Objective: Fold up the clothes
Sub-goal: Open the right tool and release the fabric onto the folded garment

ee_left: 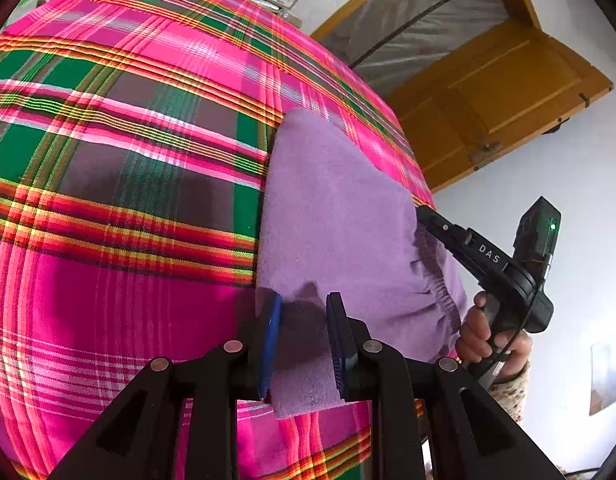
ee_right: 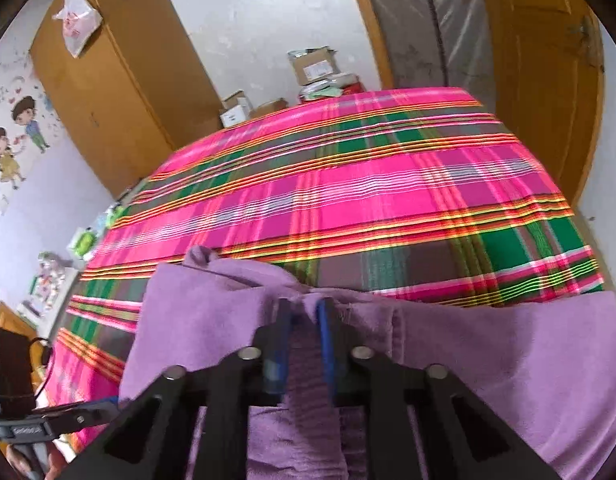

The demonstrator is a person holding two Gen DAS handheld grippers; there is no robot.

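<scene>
The bed filled the middle of the right wrist frame, covered by a pink, green and orange plaid sheet stretched flat. A purple fleece garment lay on the sheet along the lower edge, bunched at lower left.

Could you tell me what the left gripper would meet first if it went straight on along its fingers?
The left gripper already has the purple garment between its fingers, so it would push further into that fabric first. The pink plaid bedsheet appears to lie just beyond, though depth is unclear.
</scene>
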